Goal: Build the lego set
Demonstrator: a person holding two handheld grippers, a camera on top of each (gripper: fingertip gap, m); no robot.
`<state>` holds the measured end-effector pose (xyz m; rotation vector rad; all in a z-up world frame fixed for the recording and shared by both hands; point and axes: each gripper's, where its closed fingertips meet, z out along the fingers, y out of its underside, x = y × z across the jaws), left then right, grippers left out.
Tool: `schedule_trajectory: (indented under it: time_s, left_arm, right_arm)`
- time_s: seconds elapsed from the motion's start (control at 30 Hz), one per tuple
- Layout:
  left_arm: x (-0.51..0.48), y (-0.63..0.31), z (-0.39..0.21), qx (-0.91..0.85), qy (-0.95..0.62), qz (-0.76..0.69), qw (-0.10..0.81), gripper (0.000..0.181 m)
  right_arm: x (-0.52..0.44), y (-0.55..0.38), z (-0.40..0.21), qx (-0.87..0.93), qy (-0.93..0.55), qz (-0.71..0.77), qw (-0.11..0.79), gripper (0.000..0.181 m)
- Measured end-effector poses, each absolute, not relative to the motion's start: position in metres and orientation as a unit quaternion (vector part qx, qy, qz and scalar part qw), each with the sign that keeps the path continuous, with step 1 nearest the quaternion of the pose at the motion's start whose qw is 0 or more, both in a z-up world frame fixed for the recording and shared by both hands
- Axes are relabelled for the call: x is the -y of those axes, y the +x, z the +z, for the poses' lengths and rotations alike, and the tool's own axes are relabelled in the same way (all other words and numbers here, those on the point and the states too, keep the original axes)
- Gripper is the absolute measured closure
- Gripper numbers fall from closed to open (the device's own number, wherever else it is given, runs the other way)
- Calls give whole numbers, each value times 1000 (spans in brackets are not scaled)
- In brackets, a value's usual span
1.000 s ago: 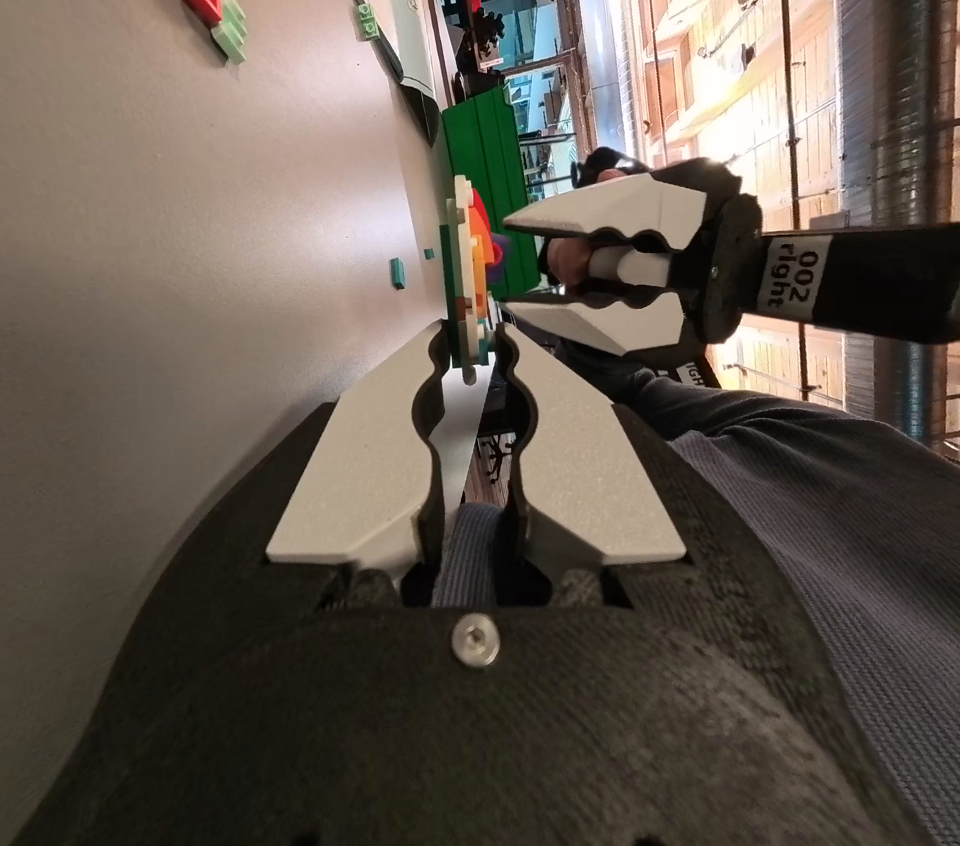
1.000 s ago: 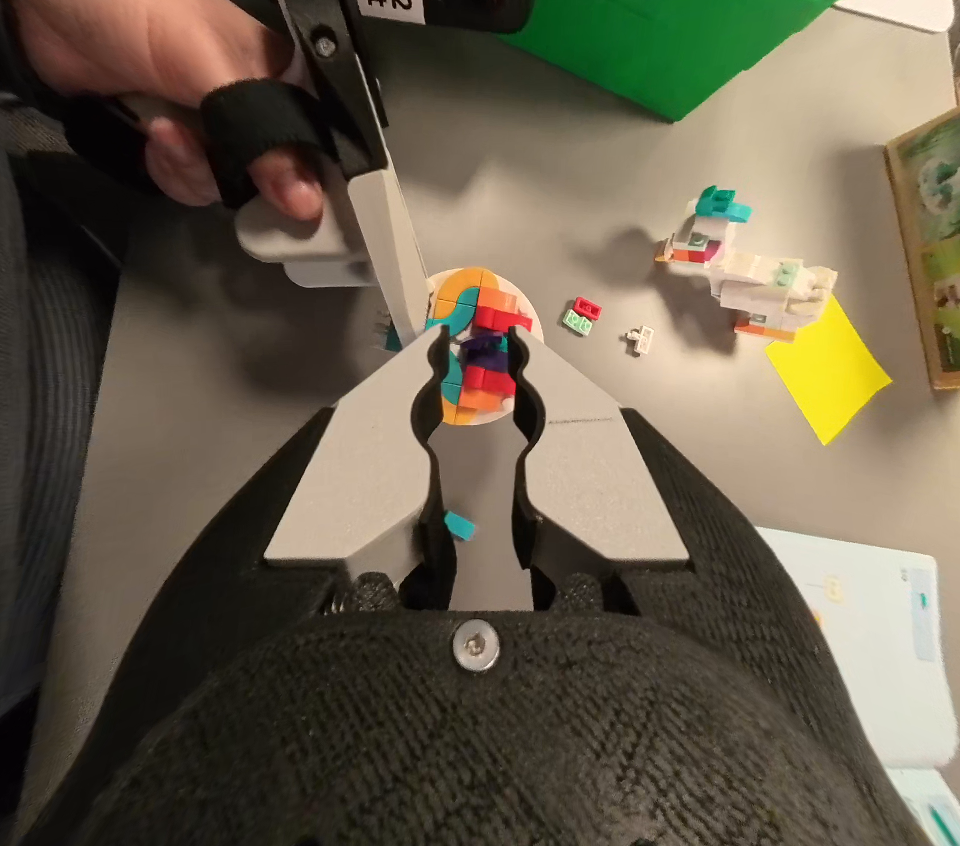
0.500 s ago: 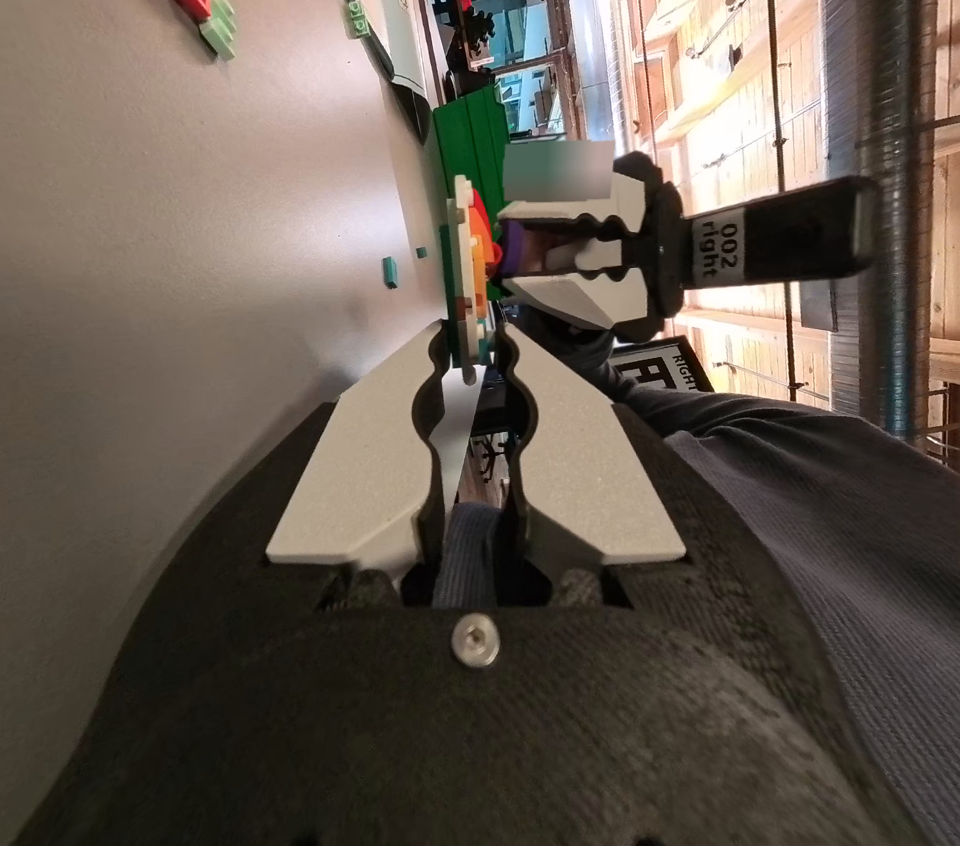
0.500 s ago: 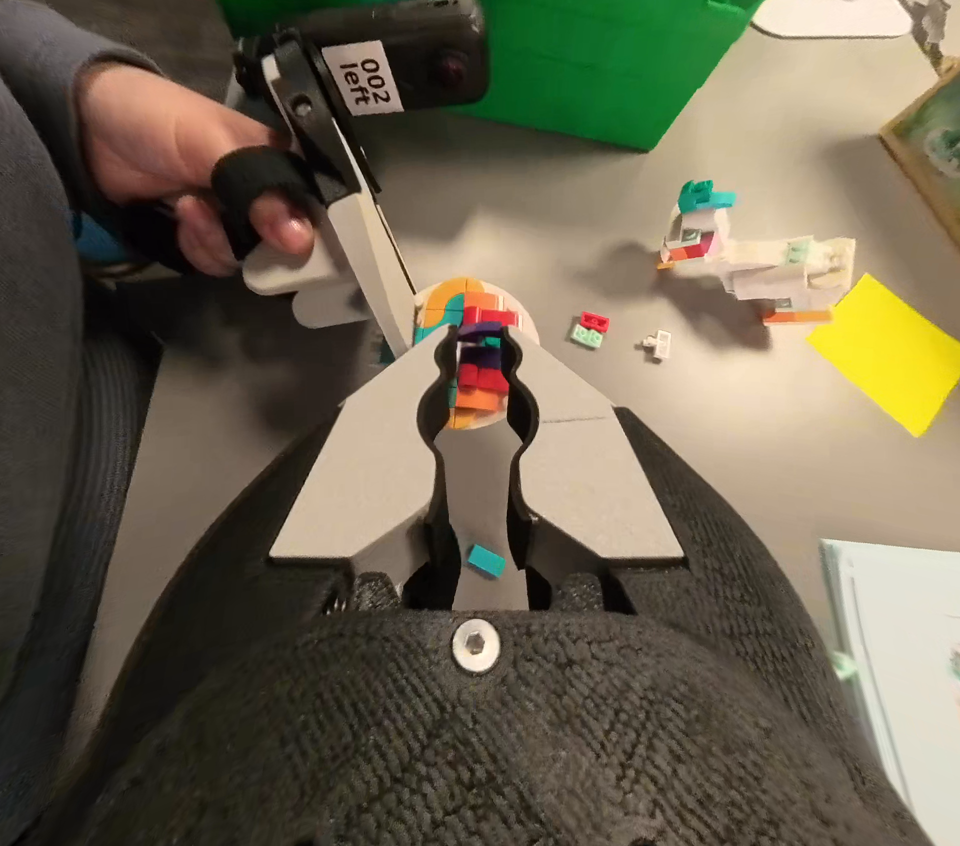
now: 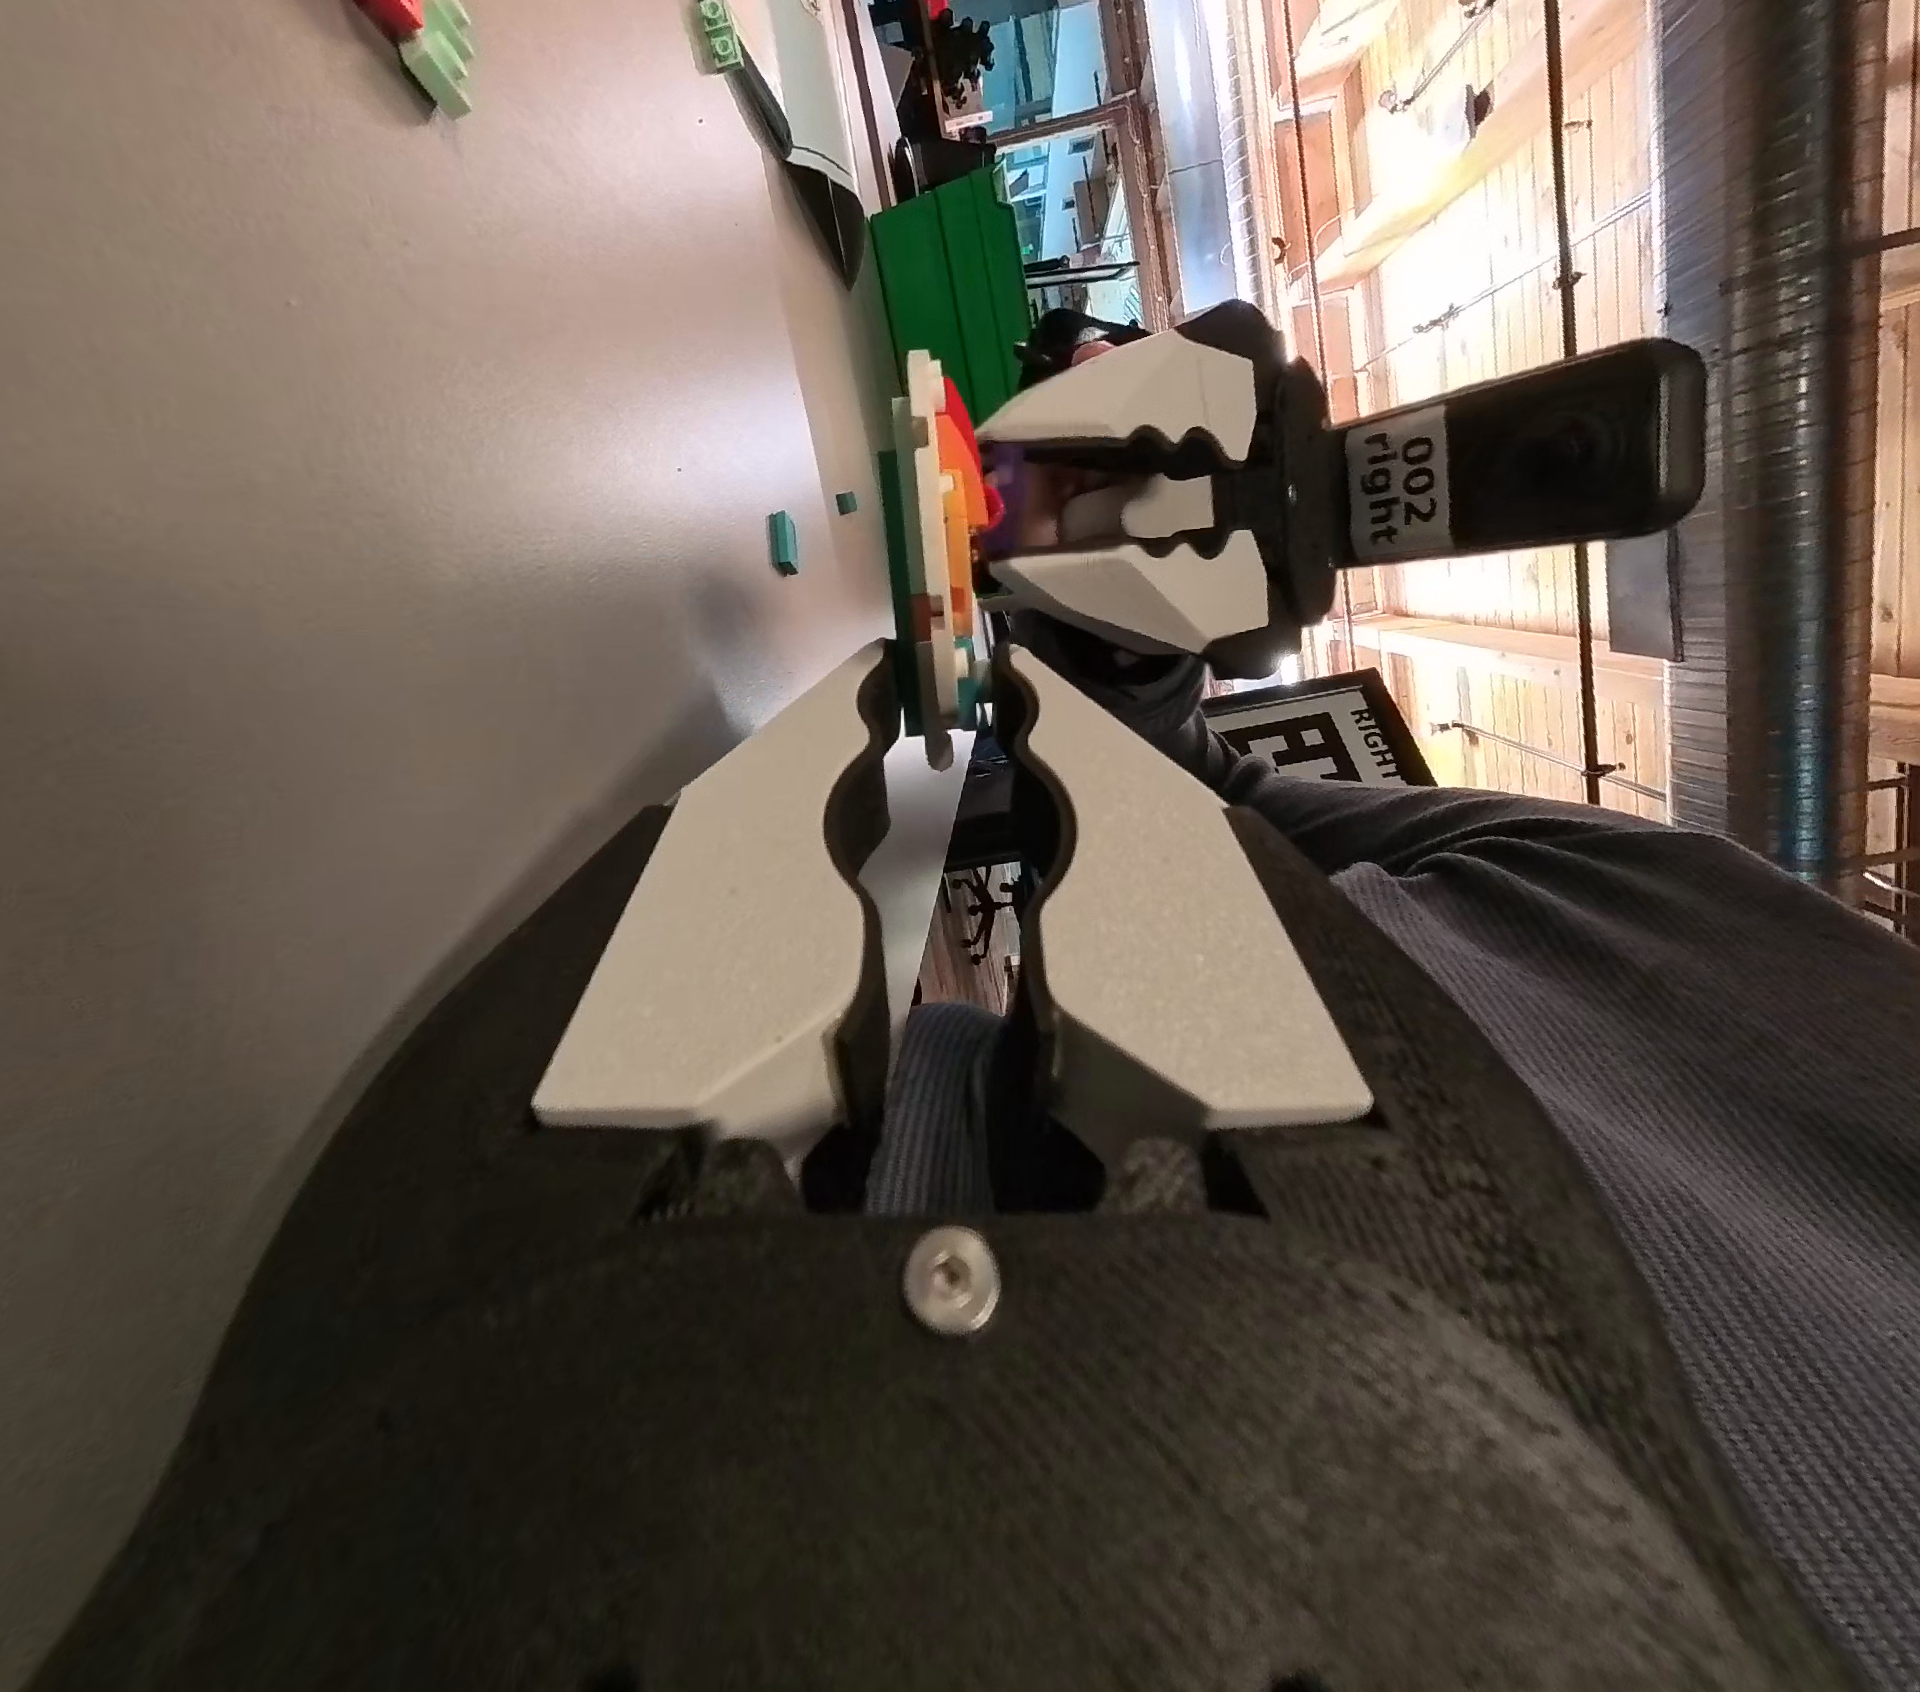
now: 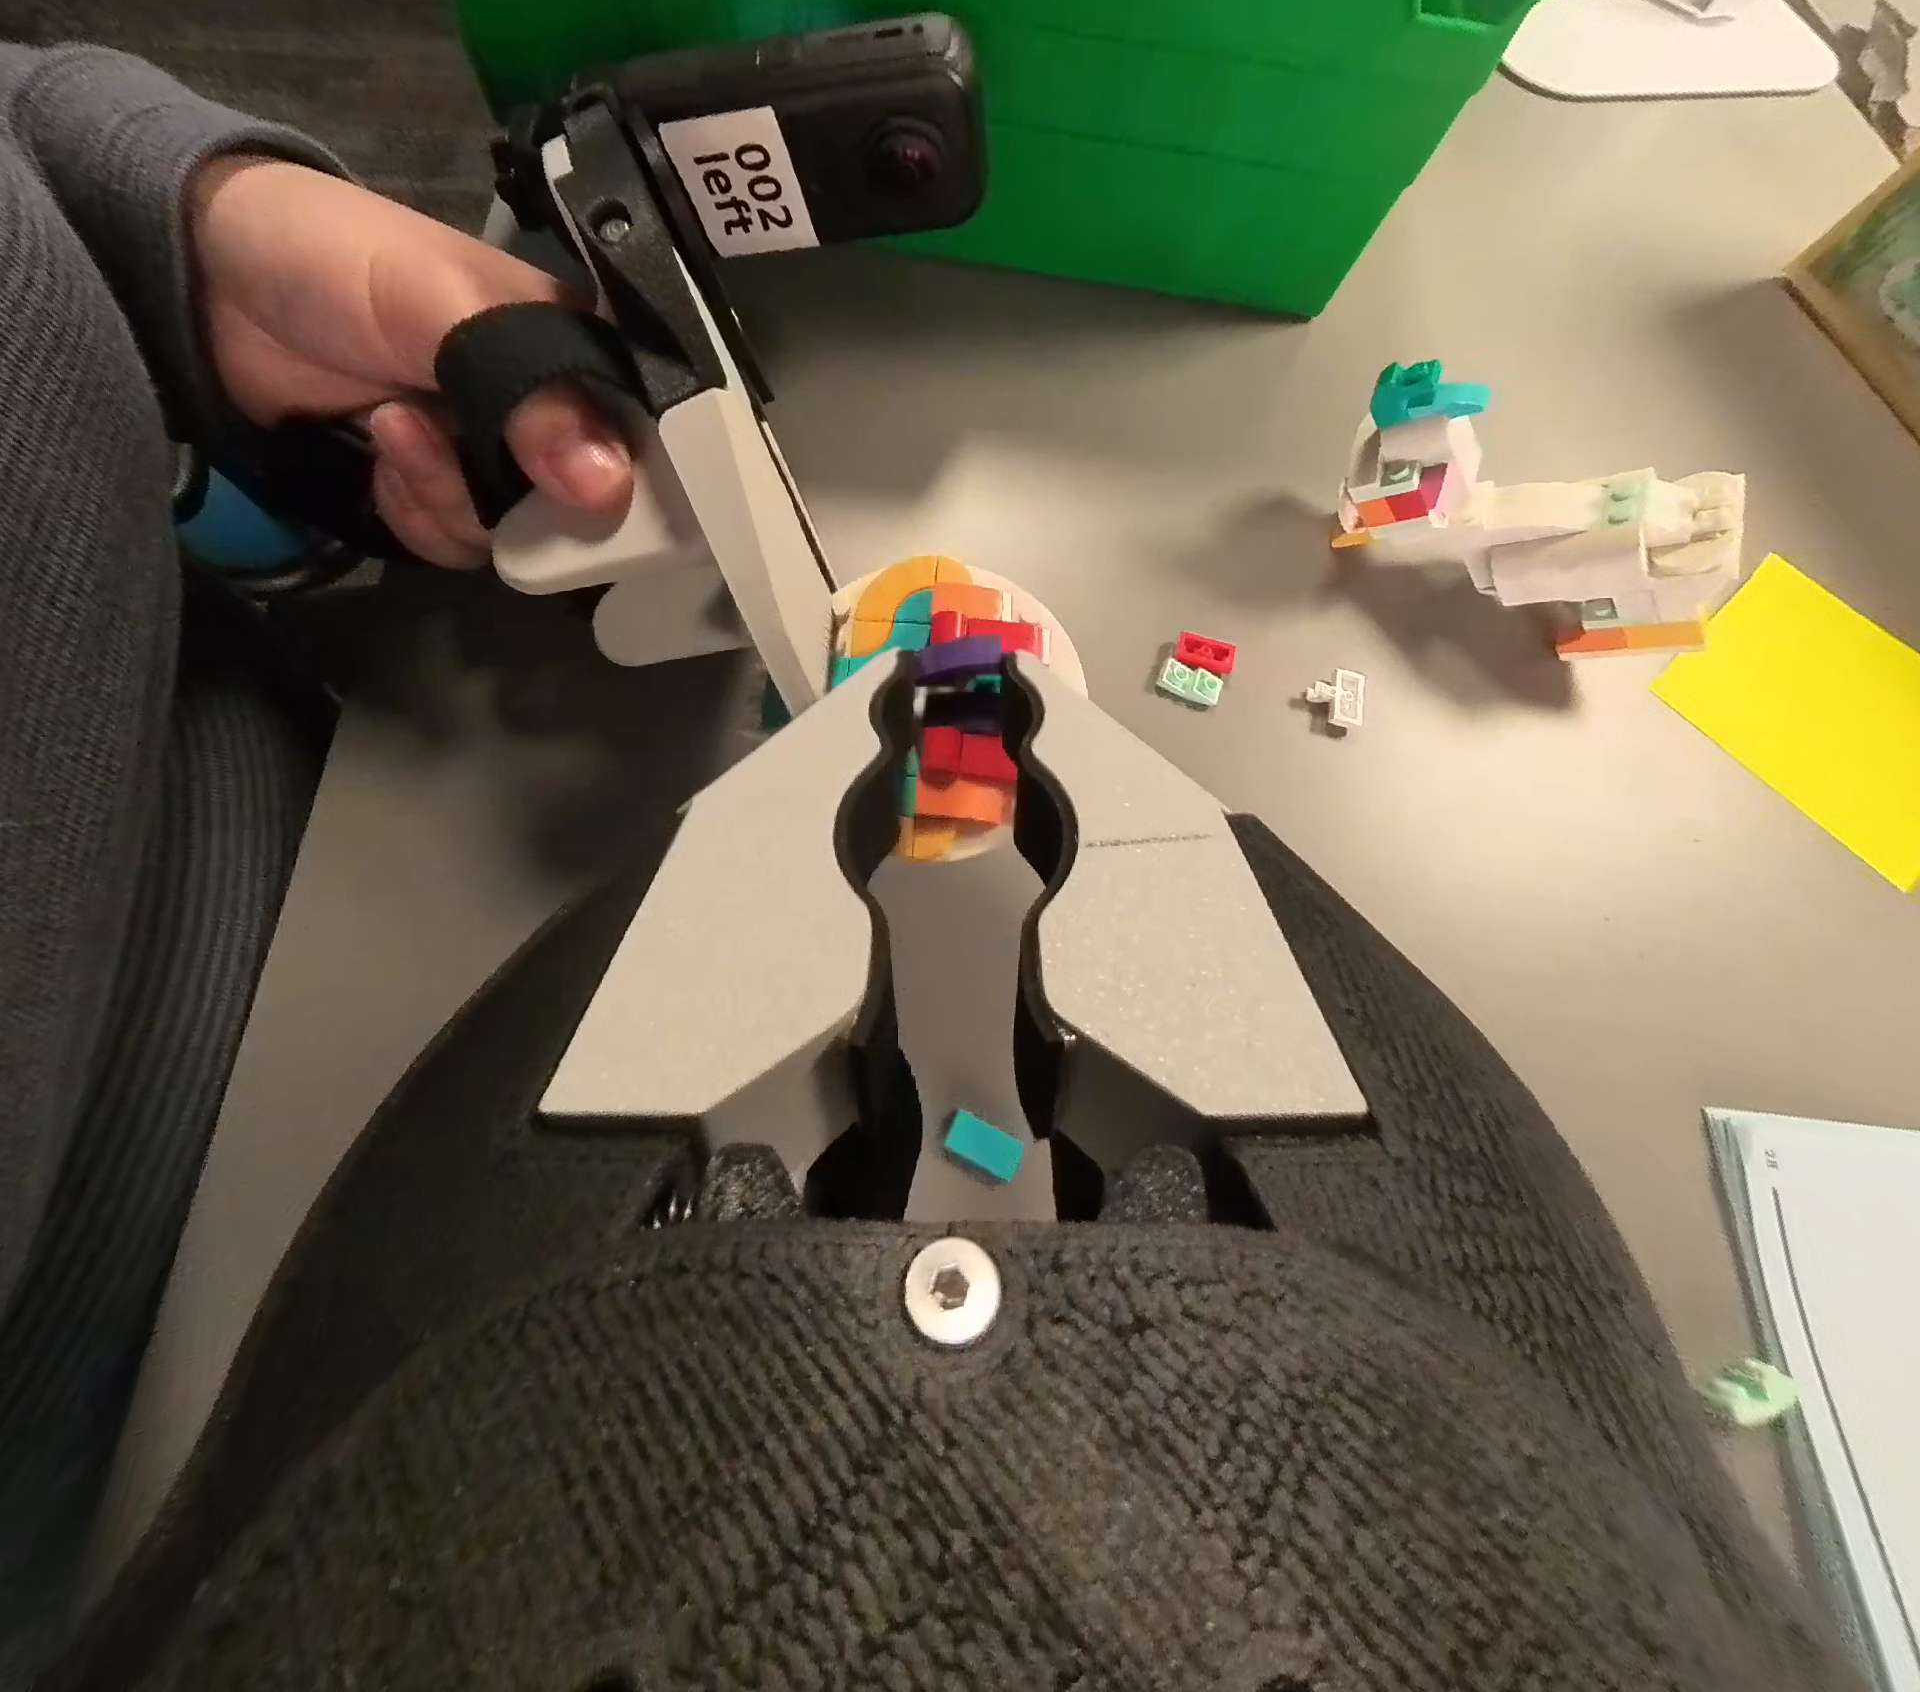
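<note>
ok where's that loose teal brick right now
In the right wrist view, the teal brick lies on the grey table at bottom centre, seen between the right gripper's fingers, nearer the camera than the round colourful build.

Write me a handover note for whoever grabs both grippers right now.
Left gripper: shut on the edge of the round lego build, steadying it on the table.
Right gripper: tips closed around a purple piece, right at the build's top.
Done: white bird model stands finished to the right.
Left: seat the purple piece; loose red-and-green pieces, a small white piece and a teal tile wait nearby.
</note>
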<state>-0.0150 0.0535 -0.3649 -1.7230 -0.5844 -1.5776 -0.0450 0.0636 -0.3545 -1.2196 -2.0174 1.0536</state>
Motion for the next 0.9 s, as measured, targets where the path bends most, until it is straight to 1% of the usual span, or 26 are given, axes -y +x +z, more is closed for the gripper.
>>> schedule_trajectory:
  time_s: [0.33,0.57,0.67,0.9]
  left_arm:
    - [-54,-15,-366,229,-668,-611,356,166]
    - [-54,-15,-366,229,-669,-611,357,166]
    - [-54,-15,-366,228,-669,-611,357,166]
    - [-54,-14,-366,227,-671,-609,357,166]
  right_arm:
    - [-67,-44,-359,763,-450,371,279,167]
    - [-67,-43,-359,771,-451,355,277,163]
    - [-70,-43,-357,778,-444,334,294,160]
    - [-63,-42,-358,815,-410,265,311,160]
